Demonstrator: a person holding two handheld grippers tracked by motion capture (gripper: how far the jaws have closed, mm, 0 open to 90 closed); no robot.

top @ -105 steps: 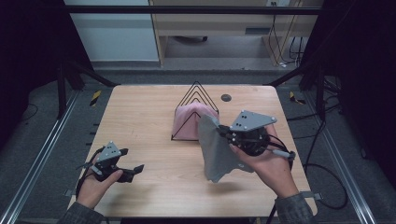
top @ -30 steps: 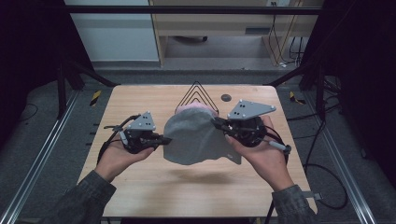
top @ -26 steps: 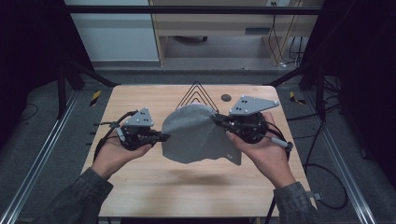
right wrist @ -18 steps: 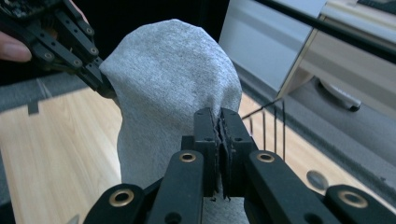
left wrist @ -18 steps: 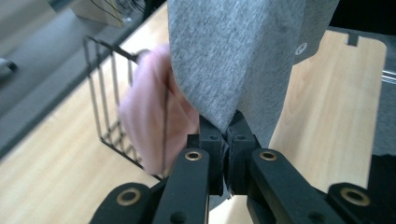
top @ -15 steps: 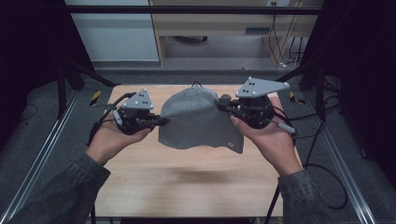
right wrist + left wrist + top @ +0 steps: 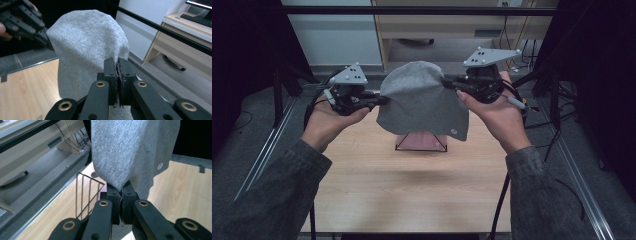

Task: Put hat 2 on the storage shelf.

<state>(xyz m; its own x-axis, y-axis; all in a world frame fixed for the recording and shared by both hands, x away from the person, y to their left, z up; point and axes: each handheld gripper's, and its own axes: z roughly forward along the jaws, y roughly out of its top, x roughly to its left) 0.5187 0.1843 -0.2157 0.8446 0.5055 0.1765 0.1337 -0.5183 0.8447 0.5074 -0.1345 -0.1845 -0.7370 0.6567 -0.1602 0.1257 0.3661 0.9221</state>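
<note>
While it hung clear of the wooden table, the grey cloth was stretched between the two grippers above the middle of the table, toward its far edge, its top rounded like a dome and its lower hem loose. A small round tag or button sat near the hem's right corner; in the left gripper view the same mark showed on the drooping flap of the cloth. The left gripper pinched the cloth's left edge, and in its own view the black jaws were pressed together on a fold of the fabric. The right gripper held the opposite edge somewhat higher, and in the right gripper view the jaws were likewise clamped tight on the cloth, with the left gripper visible at the far side of the fabric. Beneath the hanging cloth, on the table's far half, stood a black wire rack with something pink inside it; the rack also appeared in the left gripper view close to the table's edge. A grey three-cornered plate topped the left gripper and another the right.
</note>
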